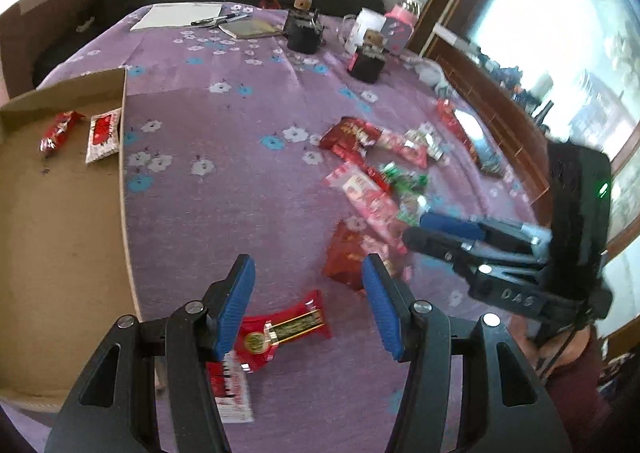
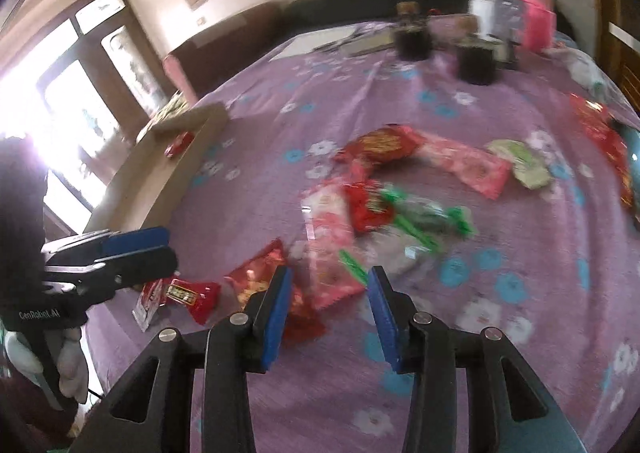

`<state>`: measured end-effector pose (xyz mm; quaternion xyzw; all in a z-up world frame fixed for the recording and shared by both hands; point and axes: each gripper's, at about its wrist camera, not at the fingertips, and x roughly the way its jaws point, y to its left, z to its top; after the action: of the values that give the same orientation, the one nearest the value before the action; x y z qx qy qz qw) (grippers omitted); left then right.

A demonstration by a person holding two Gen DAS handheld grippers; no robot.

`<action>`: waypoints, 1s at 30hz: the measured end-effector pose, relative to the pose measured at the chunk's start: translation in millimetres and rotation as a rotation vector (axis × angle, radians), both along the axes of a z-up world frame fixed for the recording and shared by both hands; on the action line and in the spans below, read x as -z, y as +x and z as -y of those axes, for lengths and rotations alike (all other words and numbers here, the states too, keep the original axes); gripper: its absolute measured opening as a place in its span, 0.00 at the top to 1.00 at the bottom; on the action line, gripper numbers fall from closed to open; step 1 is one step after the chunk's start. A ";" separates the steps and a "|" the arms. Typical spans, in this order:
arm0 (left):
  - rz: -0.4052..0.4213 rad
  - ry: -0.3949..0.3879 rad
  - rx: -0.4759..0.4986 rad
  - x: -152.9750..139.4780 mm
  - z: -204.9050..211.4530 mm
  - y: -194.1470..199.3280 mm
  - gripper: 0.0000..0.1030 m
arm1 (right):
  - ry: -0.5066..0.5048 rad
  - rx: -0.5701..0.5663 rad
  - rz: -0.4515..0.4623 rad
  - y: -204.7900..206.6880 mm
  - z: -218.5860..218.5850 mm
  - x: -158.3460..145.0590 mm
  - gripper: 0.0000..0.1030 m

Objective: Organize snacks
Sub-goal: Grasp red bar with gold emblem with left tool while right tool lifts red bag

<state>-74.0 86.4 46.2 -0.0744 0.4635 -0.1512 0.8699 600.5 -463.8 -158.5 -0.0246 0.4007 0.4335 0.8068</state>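
With both cams on the purple floral cloth (image 1: 224, 189), my left gripper (image 1: 308, 305) is spread wide, holding nothing, over a red snack packet (image 1: 286, 329) at lower centre of its frame. My right gripper (image 2: 328, 317) is also wide and holding nothing, low centre in its view, over the near edge of the loose snack pile (image 2: 384, 209), which is motion-blurred. Cardboard box (image 1: 60, 233) sits at the left of the left view with two red packets (image 1: 80, 133) in its upper-left corner. Two dark jars (image 1: 304, 33) sit upper centre.
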 end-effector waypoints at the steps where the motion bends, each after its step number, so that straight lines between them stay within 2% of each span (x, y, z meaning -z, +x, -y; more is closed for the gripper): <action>1: -0.005 0.031 0.023 2.0 1.8 0.2 0.47 | 0.000 0.000 0.000 0.0 0.0 0.0 0.59; 7: 0.027 0.295 0.231 17.5 18.9 -10.9 0.47 | 0.029 -0.094 0.003 -14.4 -10.2 0.3 0.59; 9: 0.037 0.347 0.309 22.1 25.9 -16.3 0.47 | 0.009 -0.129 -0.001 -19.8 -14.3 5.2 0.59; 12: 0.035 0.397 0.372 29.8 33.9 -18.0 0.47 | -0.014 -0.167 -0.004 -24.2 -22.4 13.5 0.59; 14: 0.041 0.401 0.397 31.8 35.3 -17.1 0.47 | -0.012 -0.175 -0.002 -22.2 -26.2 13.4 0.58; 17: 0.027 0.382 0.406 31.6 34.4 -15.7 0.50 | -0.015 -0.176 -0.003 -20.7 -30.3 13.8 0.46; 18: 0.027 0.371 0.413 31.1 34.7 -17.0 0.66 | -0.024 -0.175 0.001 -20.8 -33.4 14.3 0.45; 19: 0.028 0.357 0.431 30.1 36.6 -19.3 0.72 | -0.028 -0.174 0.008 -21.7 -34.3 14.1 0.45; 21: 0.049 0.378 0.436 29.4 41.4 -26.7 0.78 | -0.036 -0.179 0.023 -23.8 -37.4 12.9 0.46; 26: 0.064 0.316 0.400 18.9 33.4 -30.2 0.79 | -0.103 -0.193 0.067 -33.3 -49.3 18.1 0.49; 28: 0.068 0.289 0.372 14.6 27.3 -30.2 0.79 | -0.125 -0.185 0.102 -38.6 -49.7 18.1 0.56; 29: 0.068 0.274 0.359 12.5 24.1 -30.6 0.79 | -0.120 -0.168 0.092 -38.2 -47.8 17.4 0.61; 30: 0.071 0.264 0.346 10.8 21.4 -31.4 0.79 | -0.120 -0.168 0.092 -38.2 -47.8 17.4 0.61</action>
<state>-105.3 64.9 35.4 0.1262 0.4542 -0.2389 0.8489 562.3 -416.1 -175.9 -0.1263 0.3853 0.4731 0.7822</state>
